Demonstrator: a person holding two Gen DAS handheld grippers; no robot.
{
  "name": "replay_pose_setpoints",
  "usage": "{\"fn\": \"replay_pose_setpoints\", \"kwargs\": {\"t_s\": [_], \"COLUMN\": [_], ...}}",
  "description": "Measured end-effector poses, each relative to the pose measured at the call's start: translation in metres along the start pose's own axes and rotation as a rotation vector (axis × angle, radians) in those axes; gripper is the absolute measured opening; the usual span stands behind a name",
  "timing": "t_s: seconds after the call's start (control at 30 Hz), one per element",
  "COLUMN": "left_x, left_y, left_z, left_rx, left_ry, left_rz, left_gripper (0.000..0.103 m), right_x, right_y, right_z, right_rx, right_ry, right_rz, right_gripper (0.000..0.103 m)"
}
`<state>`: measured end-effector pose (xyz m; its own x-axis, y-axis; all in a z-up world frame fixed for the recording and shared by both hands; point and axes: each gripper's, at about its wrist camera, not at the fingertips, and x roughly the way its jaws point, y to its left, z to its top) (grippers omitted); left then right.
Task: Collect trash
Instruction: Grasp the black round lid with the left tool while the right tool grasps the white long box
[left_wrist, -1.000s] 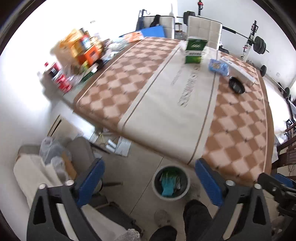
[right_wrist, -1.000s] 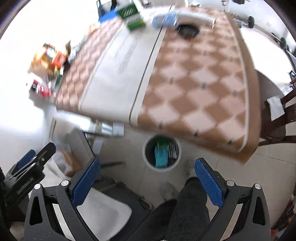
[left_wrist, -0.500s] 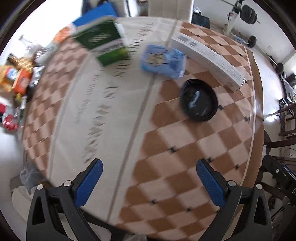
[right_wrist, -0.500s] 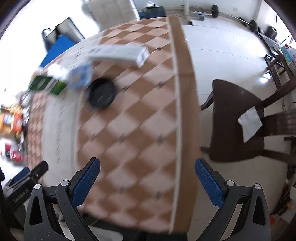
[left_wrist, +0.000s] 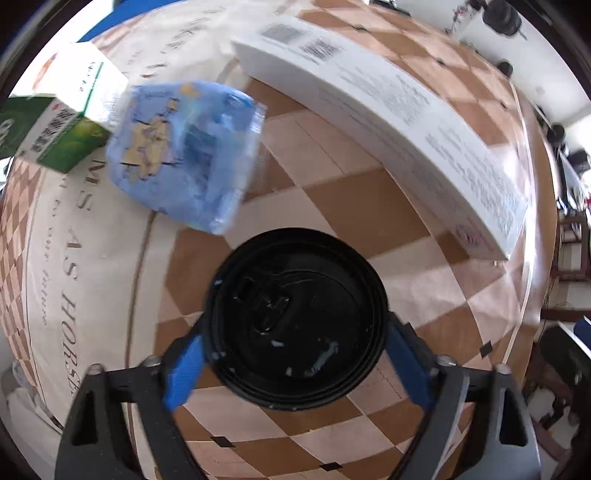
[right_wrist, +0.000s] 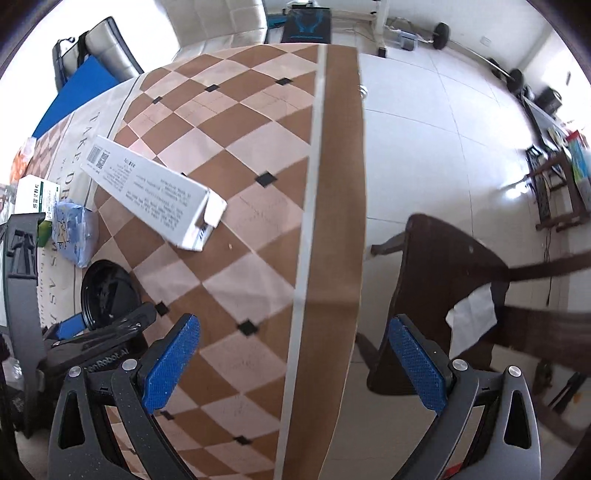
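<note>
Now the black lid sits square between my left tongs.

Looking down the left tongs (left_wrist: 295, 354), I see the lid (left_wrist: 297, 317) flat on the counter (left_wrist: 461, 306), its rim just inside each blue pad; the jaws are closing on it, though I can't yet call the pads pressed. It is round, so no long axis to line up, only the centring, which looks good. My right tongs (right_wrist: 295, 363) hang wide apart and empty over the counter's edge, with the lid (right_wrist: 105, 291) well off to their left, so the left is clearly the nearer. The blue packet (left_wrist: 181, 155) and white box (left_wrist: 388, 122) lie beyond the lid, untouched.
</note>
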<state>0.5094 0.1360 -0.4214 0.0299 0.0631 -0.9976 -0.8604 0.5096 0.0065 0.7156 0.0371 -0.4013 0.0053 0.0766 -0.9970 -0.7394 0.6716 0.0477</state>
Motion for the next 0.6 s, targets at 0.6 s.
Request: {"fn": "replay_pose_setpoints", "kwargs": {"t_s": [0.6], "left_x": [-0.023], "left_y": [0.130], "left_z": [-0.032], "left_rx": [-0.222], "left_ry": [-0.042], "left_rz": [0.121], "left_gripper": [0.084], "right_x": [0.062], "right_y": [0.168], "right_z": [0.119], "right_rx": [-0.476], "right_ry": [0.030], "right_rz": [-0.033], "right_gripper": [0.076]}}
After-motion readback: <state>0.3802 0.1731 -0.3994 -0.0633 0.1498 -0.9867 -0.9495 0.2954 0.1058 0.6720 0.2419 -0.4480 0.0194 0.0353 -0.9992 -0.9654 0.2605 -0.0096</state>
